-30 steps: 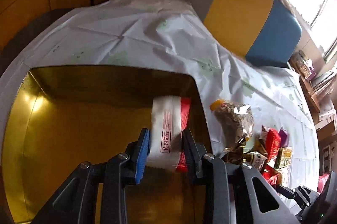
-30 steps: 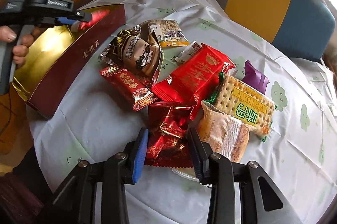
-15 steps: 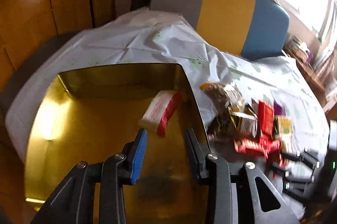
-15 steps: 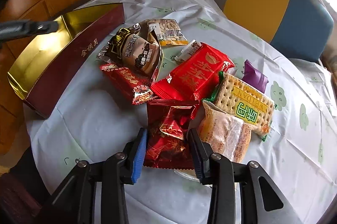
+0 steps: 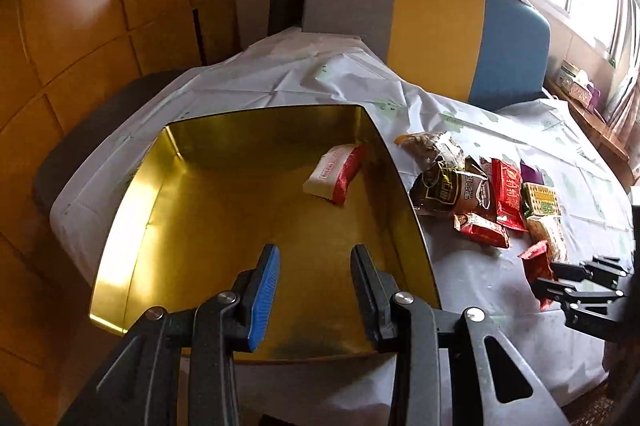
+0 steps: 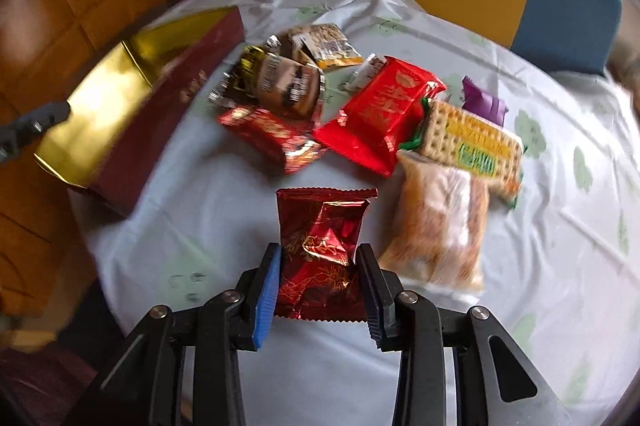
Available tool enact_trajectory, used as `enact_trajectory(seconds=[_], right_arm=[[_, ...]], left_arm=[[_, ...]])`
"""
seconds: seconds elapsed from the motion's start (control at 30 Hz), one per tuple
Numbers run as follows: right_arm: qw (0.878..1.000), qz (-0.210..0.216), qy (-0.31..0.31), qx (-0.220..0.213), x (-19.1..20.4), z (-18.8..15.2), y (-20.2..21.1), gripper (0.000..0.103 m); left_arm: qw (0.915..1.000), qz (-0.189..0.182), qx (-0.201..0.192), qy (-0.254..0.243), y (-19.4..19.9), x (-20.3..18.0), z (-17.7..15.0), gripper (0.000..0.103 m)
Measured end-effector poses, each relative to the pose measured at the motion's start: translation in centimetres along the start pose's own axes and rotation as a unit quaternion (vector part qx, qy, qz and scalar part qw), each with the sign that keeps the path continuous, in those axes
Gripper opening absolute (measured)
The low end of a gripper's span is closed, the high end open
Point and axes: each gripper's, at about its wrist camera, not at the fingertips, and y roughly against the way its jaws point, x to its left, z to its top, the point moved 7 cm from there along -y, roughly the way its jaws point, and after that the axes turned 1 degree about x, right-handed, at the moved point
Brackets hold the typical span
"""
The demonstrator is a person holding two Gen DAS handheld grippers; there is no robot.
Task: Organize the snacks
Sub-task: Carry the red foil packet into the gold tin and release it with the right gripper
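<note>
My left gripper (image 5: 314, 278) is open and empty above the near part of a gold-lined box (image 5: 224, 222). A white and red snack packet (image 5: 335, 174) lies inside the box near its far right corner. My right gripper (image 6: 318, 280) is shut on a dark red foil packet (image 6: 322, 246) and holds it above the tablecloth. The box shows in the right wrist view with its dark red outer wall (image 6: 160, 129) at the left. A pile of snacks (image 6: 360, 105) lies on the table beyond the held packet; the pile also shows in the left wrist view (image 5: 488, 201).
A white tablecloth (image 6: 560, 226) with green flower prints covers the round table. A cracker pack (image 6: 472, 141) and a clear bag of pastry (image 6: 440, 226) lie right of the held packet. A grey, yellow and blue chair back (image 5: 432, 25) stands behind the table.
My left gripper let go of the white and red packet, which now lies in the box, and drew back. My right gripper lifted the dark red foil packet off the pile.
</note>
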Motion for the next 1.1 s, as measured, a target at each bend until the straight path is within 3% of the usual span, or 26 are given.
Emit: enact_trajectory(seconds=[0.1,0.23,0.43,0.67,0.73,0.87,1.1], right_arm=[[0.998,0.054,-0.038,-0.015,1.4,0.1,1.4,0.037],[0.994,0.094,-0.048,-0.030,4.0,1.3,2.6,0.037],[0.992,0.112,-0.022,-0.046,9.5,4.6,2.9,0.038],[0.992,0.115,0.016,-0.052,15.3,9.0,1.4,0.038],[0.994,0.098,0.025,-0.051,16.5,10.3,0.3,0.038],[0.997,0.060,0.043,-0.038,17.6,11.4,-2.3,0.042],[0.998,0.046,0.041,-0.031,16.9,10.8,-3.6,0.046]], left_arm=[[1.0000,0.003,-0.004,0.001,0.4,0.4,-0.2,0.037],[0.9999,-0.002,-0.003,0.013,0.6,1.0,-0.6,0.037],[0.9992,0.003,-0.001,0.040,0.6,2.8,-1.1,0.037],[0.9975,0.014,-0.002,0.069,0.8,5.1,-1.7,0.037],[0.9971,0.015,0.000,0.075,0.7,5.6,-1.9,0.037],[0.9965,0.016,0.003,0.081,0.6,6.2,-2.1,0.037],[0.9961,0.018,0.014,0.086,-0.1,6.8,-3.0,0.037]])
